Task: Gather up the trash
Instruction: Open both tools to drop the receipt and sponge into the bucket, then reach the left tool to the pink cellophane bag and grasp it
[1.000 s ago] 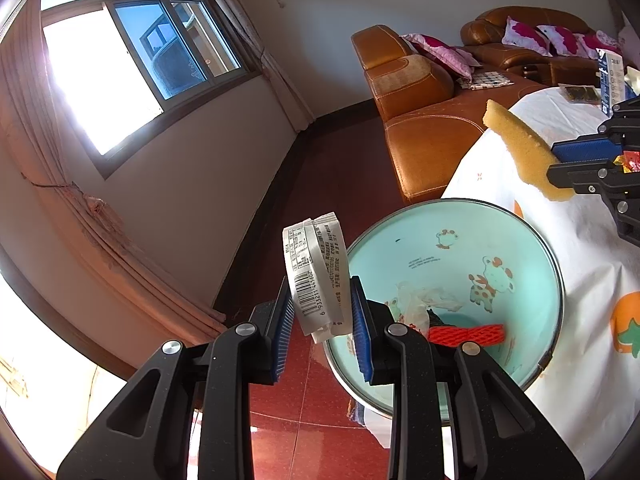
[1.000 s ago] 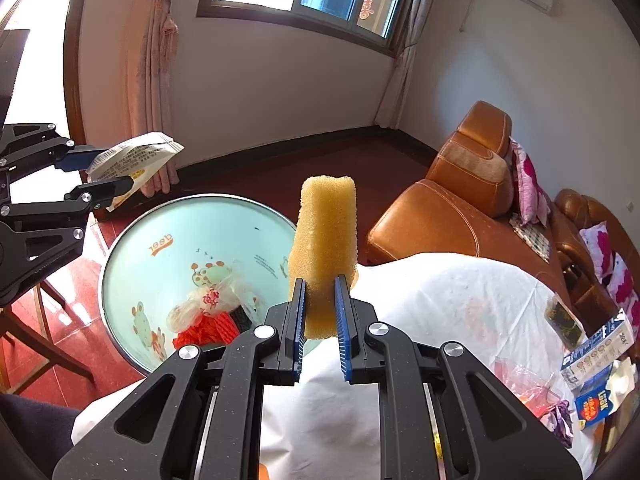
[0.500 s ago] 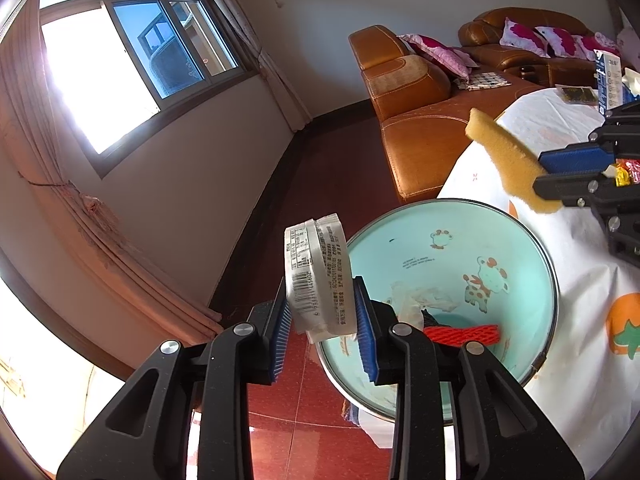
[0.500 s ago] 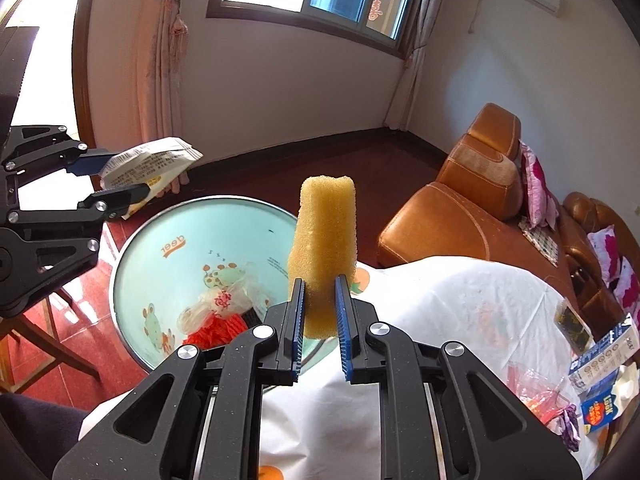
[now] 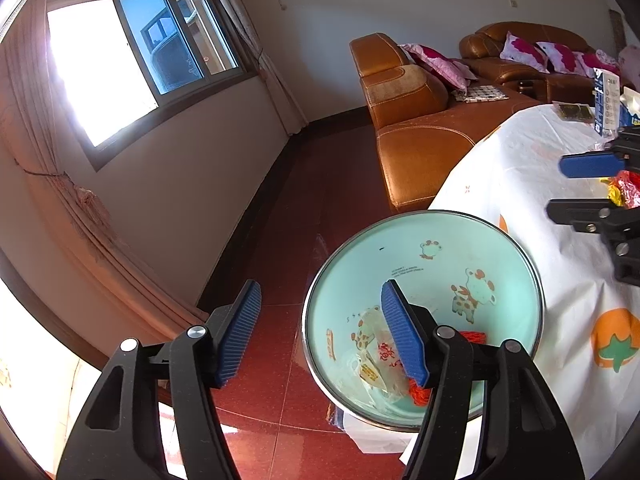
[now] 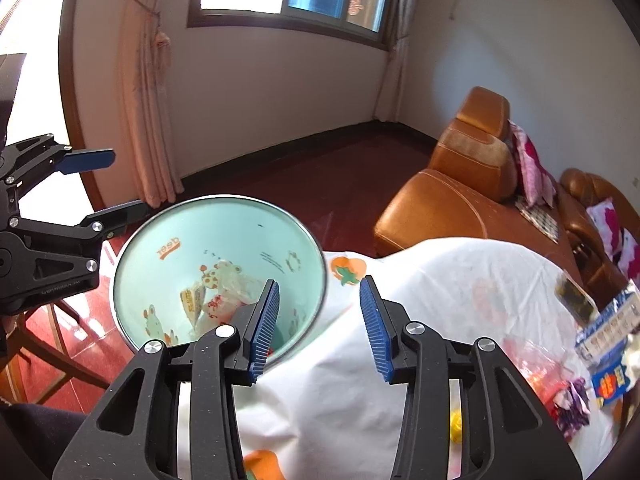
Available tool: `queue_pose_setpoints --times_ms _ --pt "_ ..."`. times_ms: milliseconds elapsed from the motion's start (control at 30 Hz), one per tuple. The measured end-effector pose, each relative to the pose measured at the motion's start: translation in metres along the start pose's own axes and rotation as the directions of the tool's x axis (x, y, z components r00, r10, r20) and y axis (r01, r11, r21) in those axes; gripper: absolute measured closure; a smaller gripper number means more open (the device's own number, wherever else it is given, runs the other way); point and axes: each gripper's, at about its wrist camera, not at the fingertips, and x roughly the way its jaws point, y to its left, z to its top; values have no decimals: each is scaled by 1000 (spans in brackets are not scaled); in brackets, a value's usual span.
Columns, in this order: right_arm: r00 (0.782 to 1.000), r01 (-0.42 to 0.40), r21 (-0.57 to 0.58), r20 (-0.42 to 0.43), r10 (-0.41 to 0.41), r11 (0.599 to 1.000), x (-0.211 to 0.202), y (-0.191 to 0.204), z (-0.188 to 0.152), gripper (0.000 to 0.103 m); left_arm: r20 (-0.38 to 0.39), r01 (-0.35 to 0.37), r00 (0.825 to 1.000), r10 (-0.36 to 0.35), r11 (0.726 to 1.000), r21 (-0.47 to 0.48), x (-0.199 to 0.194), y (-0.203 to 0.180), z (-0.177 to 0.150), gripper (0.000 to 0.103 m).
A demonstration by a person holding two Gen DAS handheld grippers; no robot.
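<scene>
A mint-green basin with cartoon animals stands at the edge of the white-clothed table; it is also the basin in the right wrist view. Inside lie a white and yellow packet, clear plastic and red netting. My left gripper hangs over the basin's near rim, its jaws opening with nothing between them. My right gripper is over the basin's table-side rim, its jaws also opening and empty. Each shows in the other's view: right gripper, left gripper. No yellow sponge is visible.
More litter lies on the tablecloth to the right: a blue carton, a red wrapper, a purple wrapper. A brown leather sofa stands beyond the table. Red tiled floor lies below the basin.
Both grippers have opened. The white packet has left the left gripper and lies in the basin. The yellow sponge is gone from the right gripper and out of sight.
</scene>
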Motion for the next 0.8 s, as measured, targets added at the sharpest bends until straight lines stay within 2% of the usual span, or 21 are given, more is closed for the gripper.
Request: queue_pose_setpoints --times_ms 133,267,433,533,667,800 --pt "998 65 61 -9 -65 996 -30 -24 -20 59 9 18 1000 -18 1000 8 -4 -13 0 35" --pt "989 145 166 3 -147 975 -74 -61 -55 51 7 74 997 -74 996 44 -10 -40 -2 30" --pt "959 280 299 -32 -283 912 -124 -117 -114 49 13 135 990 -138 982 135 -21 -84 -1 29" --pt "940 334 368 -63 -335 868 -144 -145 -147 49 16 164 986 -169 971 173 -27 -106 2 29" --pt "930 359 438 -94 -355 824 -159 -169 -181 48 25 194 979 -204 958 210 -35 -133 10 28" --pt "922 377 467 -106 -373 800 -168 -178 -203 45 50 227 968 -244 947 228 -47 -160 26 28"
